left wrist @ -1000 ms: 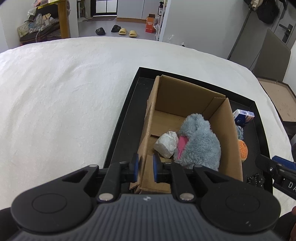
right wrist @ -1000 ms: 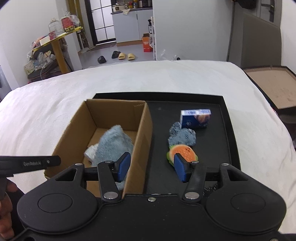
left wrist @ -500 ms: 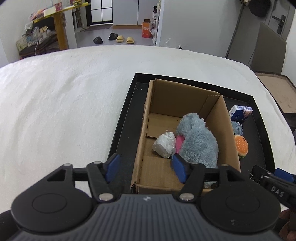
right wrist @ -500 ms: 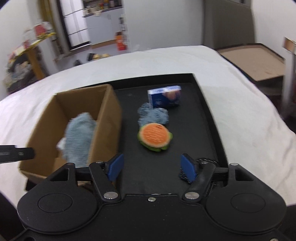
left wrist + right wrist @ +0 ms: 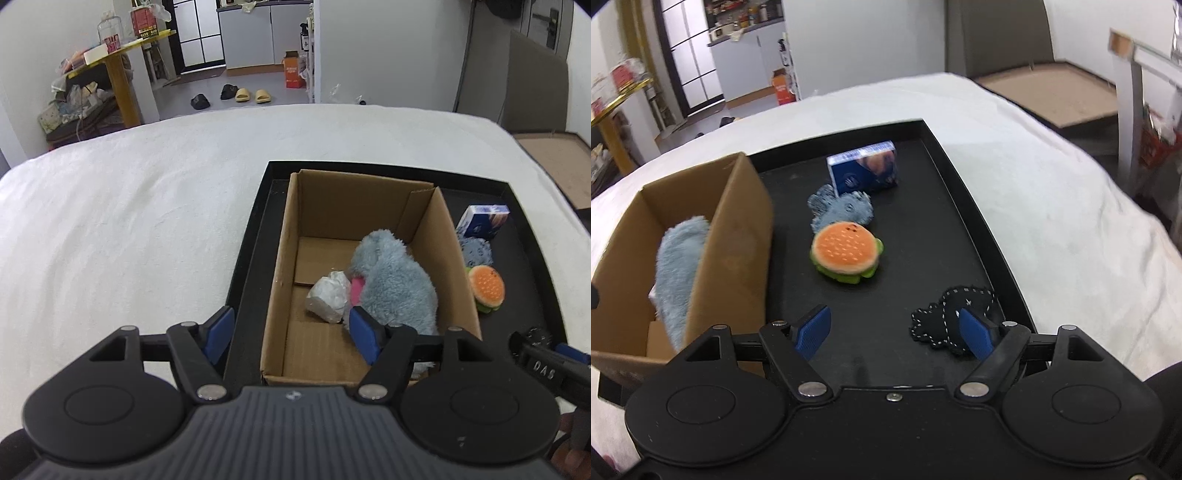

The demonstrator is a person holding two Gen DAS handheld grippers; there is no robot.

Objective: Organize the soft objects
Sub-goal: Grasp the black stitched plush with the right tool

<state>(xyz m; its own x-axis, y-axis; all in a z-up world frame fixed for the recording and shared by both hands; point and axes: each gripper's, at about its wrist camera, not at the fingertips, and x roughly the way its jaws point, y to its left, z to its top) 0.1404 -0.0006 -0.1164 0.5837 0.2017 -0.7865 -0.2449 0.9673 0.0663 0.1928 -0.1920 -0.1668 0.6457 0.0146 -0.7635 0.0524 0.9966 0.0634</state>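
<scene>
My right claw (image 5: 895, 334) has just spread wide, empty, above the black tray (image 5: 971, 206). The burger plush (image 5: 846, 253) beside the cardboard box (image 5: 738, 236) looks light and squashy; I'd pinch its bun sides.

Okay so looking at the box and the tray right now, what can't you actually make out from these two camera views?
- Right wrist view: most of the grey plush and the floor of the cardboard box, hidden by the box's blurred near wall.
- Left wrist view: the black stitched toy, all but a sliver hidden behind the right gripper.
- Both views: print on the blue carton, too small to read.
- Left wrist view: the plush's lower end, behind the left gripper.
</scene>
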